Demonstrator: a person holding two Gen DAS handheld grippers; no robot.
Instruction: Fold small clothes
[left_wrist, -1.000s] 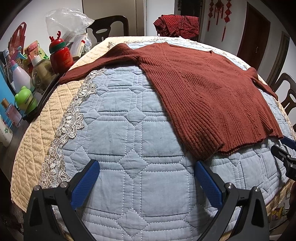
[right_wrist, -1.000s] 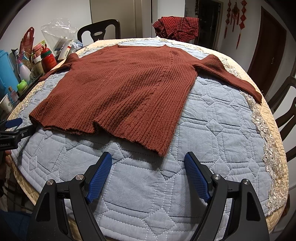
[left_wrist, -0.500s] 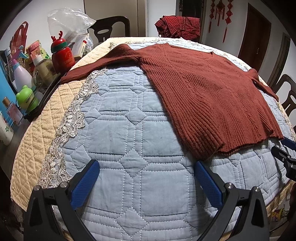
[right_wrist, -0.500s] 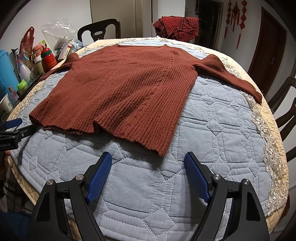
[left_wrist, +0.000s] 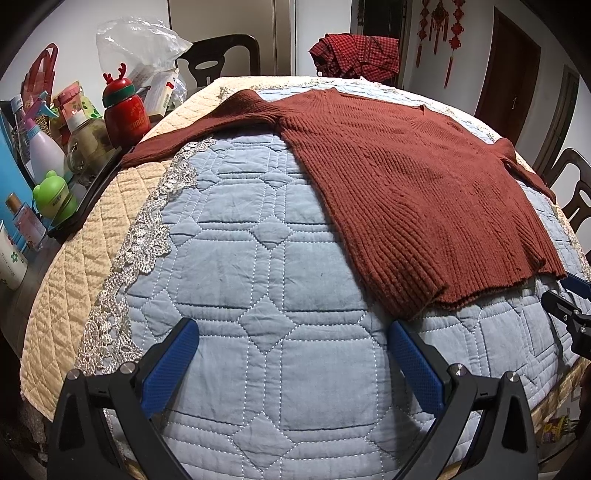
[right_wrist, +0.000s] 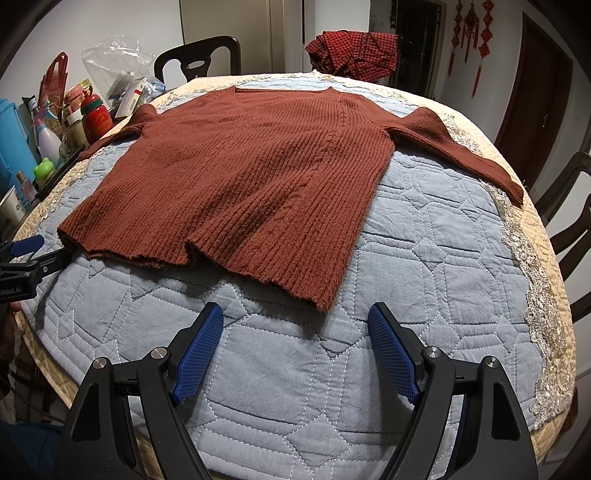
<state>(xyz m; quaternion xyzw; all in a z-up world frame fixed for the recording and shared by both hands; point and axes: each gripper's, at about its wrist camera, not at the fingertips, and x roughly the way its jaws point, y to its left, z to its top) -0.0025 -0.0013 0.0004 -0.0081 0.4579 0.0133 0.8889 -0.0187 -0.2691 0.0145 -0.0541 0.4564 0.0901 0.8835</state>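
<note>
Sweater: a rust-red ribbed sweater (right_wrist: 255, 177) lies flat and unfolded on the quilted blue cover (right_wrist: 424, 258) of the round table, neck toward 12 o'clock, hem toward 6 o'clock, both sleeves spread out sideways.
Left gripper: the left gripper (left_wrist: 291, 354) hovers over bare quilt, jaws wide apart and holding nothing; the near hem corner (left_wrist: 410, 314) sits just beside its right finger, at about 1 o'clock from the tips.
Right gripper: the right gripper (right_wrist: 295, 343) also hangs with jaws spread wide and empty; the other hem corner (right_wrist: 323, 304) lies near, at 12 o'clock from the tips.
Progress: by my reading no fold is begun; the first pinch is yet to come.
Risk, snag: the knit is thick and loose, so a shallow pinch could catch only the top layer and drag the hem crooked.
Risk, quilt: a pinch pressed too low could grab the cover with the sweater and pull it along.
Risk, clutter: the left sleeve (left_wrist: 177, 142) ends close to the bottles and red reindeer flask (left_wrist: 123, 110) at 10 o'clock; a careless sweep could knock them.
Risk, edge: the right sleeve (right_wrist: 469, 155) reaches the table rim at 2 o'clock and might slide off if tugged.
Change: against the earlier frames almost nothing differs; the left view has drifted a little, the sweater lies as it did, and both jaws are as wide as before.
</note>
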